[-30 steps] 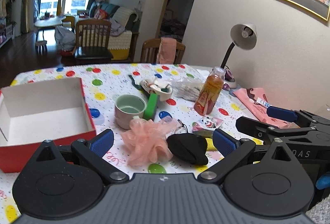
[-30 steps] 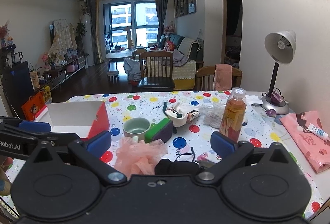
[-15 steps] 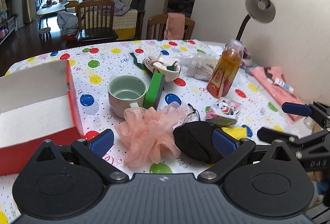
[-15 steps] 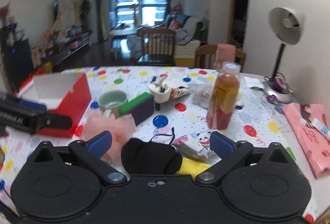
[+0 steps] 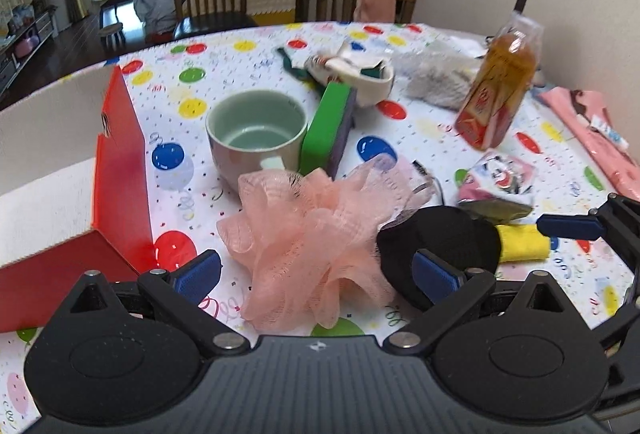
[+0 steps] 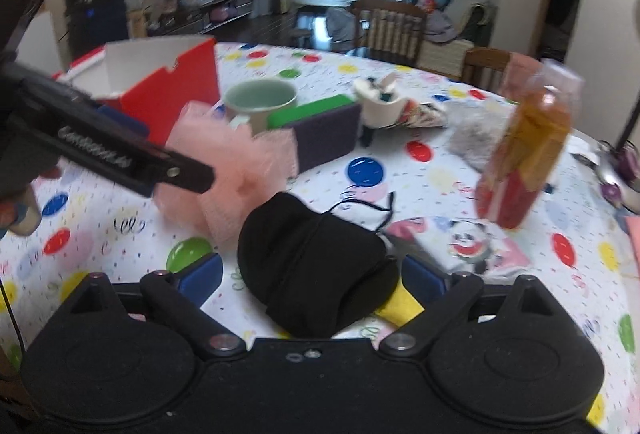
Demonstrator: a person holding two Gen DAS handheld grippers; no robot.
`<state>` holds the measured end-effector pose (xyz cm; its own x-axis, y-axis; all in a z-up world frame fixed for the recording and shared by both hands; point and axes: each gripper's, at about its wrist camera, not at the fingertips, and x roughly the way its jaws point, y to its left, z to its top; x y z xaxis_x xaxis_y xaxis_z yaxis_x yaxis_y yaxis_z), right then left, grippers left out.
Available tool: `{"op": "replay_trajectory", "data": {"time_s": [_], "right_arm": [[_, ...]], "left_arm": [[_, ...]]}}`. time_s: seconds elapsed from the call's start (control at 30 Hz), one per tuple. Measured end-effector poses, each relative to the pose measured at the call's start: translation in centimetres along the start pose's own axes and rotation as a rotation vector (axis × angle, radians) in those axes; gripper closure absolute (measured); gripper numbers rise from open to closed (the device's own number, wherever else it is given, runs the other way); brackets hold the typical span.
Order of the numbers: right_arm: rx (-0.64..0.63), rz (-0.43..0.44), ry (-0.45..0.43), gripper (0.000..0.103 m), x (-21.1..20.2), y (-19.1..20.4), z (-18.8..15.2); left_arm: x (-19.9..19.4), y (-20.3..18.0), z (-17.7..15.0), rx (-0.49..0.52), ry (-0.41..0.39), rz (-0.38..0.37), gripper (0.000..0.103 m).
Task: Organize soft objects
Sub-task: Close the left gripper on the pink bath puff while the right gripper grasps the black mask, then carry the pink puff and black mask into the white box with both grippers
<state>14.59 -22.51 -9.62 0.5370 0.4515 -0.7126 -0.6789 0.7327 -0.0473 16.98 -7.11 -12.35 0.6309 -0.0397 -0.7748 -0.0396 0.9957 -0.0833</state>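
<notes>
Pink mesh pouf (image 5: pixel 308 234) and black mask (image 6: pixel 312 266) sit between open jaws; no label readable.

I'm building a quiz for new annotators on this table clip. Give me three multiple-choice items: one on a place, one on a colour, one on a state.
1. What lies between the open fingers of the left gripper?
A. the pink mesh pouf
B. the juice bottle
C. the green sponge

2. What colour is the outside of the open box?
A. blue
B. red
C. yellow

3. How does the juice bottle stand?
A. on its side
B. upside down
C. upright, cap on

Answers:
1. A: the pink mesh pouf sits between the two blue pads in the left wrist view.
2. B: the box shows red outer walls and a white inside.
3. C: the juice bottle stands on its base on the table with its cap on top, beyond the right gripper, which frames the black mask.
</notes>
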Motion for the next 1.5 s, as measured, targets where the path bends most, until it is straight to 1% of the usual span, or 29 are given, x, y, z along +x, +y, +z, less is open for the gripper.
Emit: {"op": "replay_trajectory", "data": {"time_s": [0.1, 0.2, 0.4, 0.6, 0.7, 0.77, 0.8, 0.87, 0.9, 0.93, 0.97, 1.07, 1.13, 1.2, 1.27, 1.3, 1.4, 1.5], "right_arm": [[-0.049, 0.018, 0.020, 0.009, 1.7, 0.3, 0.0], [-0.070, 0.027, 0.036, 0.012, 3.1, 0.3, 0.0], [-0.113, 0.040, 0.046, 0.014, 5.1, 0.6, 0.0], [-0.165, 0.038, 0.069, 0.025, 6.6, 1.1, -0.4], [-0.176, 0.031, 0.067, 0.030, 6.8, 1.2, -0.6], [-0.173, 0.031, 0.063, 0.036, 6.8, 1.2, -0.5], [-0.167, 0.034, 0.061, 0.037, 6.8, 1.1, -0.5], [-0.151, 0.047, 0.058, 0.042, 6.7, 0.7, -0.4], [-0.146, 0.048, 0.055, 0.043, 6.5, 0.7, -0.4], [-0.142, 0.050, 0.051, 0.048, 6.4, 0.6, -0.3], [-0.135, 0.058, 0.042, 0.055, 6.2, 0.6, -0.2], [-0.111, 0.070, 0.027, 0.064, 5.7, 0.4, -0.1], [-0.098, 0.069, 0.015, 0.068, 5.3, 0.3, 0.1], [-0.083, 0.069, -0.002, 0.072, 4.8, 0.1, 0.2], [-0.073, 0.070, -0.013, 0.078, 4.3, -0.1, 0.4], [-0.064, 0.071, -0.019, 0.078, 4.0, -0.2, 0.5], [-0.040, 0.079, -0.035, 0.081, 3.2, -0.7, 0.9], [-0.017, 0.080, -0.053, 0.086, 2.3, -1.1, 1.2]], "left_arm": [[1.3, 0.0, 0.2, -0.013, 0.028, 0.010, 0.000], [2.3, -0.2, 0.3, -0.027, 0.043, 0.017, 0.000], [3.9, -0.5, 0.6, -0.060, 0.067, 0.041, 0.000], [5.2, -0.4, 0.8, -0.097, 0.097, 0.067, 0.001], [5.5, -0.3, 0.7, -0.106, 0.107, 0.079, 0.003], [5.5, -0.2, 0.7, -0.112, 0.107, 0.085, 0.010], [5.6, -0.3, 0.7, -0.113, 0.111, 0.086, 0.014], [5.6, -0.3, 0.8, -0.111, 0.120, 0.094, 0.022], [5.5, -0.4, 0.8, -0.109, 0.123, 0.100, 0.030], [5.5, -0.4, 0.8, -0.111, 0.125, 0.098, 0.036], [5.5, -0.4, 0.8, -0.116, 0.130, 0.094, 0.038], [5.3, -0.4, 0.8, -0.126, 0.134, 0.090, 0.047], [5.1, -0.4, 0.8, -0.126, 0.134, 0.090, 0.055], [4.9, -0.5, 0.7, -0.127, 0.131, 0.090, 0.060], [4.5, -0.5, 0.7, -0.130, 0.128, 0.088, 0.064], [4.3, -0.5, 0.7, -0.130, 0.125, 0.089, 0.066], [3.8, -0.5, 0.7, -0.133, 0.117, 0.090, 0.068], [3.2, -0.4, 0.8, -0.131, 0.102, 0.095, 0.070]]}}
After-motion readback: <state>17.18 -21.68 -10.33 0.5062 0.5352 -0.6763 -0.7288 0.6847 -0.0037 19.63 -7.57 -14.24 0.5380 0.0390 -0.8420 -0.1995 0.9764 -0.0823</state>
